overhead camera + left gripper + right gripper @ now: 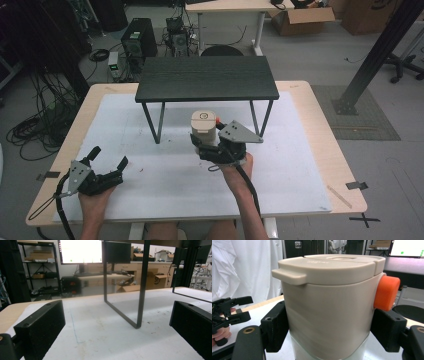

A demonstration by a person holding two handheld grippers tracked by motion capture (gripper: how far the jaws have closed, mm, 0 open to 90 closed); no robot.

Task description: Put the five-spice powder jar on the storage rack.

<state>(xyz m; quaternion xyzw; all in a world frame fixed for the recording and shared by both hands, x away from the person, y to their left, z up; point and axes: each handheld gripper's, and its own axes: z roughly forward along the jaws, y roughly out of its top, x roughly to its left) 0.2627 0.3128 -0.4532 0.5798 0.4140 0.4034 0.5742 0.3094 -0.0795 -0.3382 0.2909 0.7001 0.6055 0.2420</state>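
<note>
Near the desk's middle, clamping the beige container [204, 129] upright in the right tool [218, 146], seemingly to carry it level before the black stand [207, 78]; resting the left tool [109, 159] wide, empty, near the desk's front-left corner.

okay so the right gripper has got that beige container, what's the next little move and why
Probably lift it a little higher, then carry it toward the small black table. The right gripper is shut on the beige container, jaws on both sides, just in front of that table. The left gripper rests open, off to the side.
</note>
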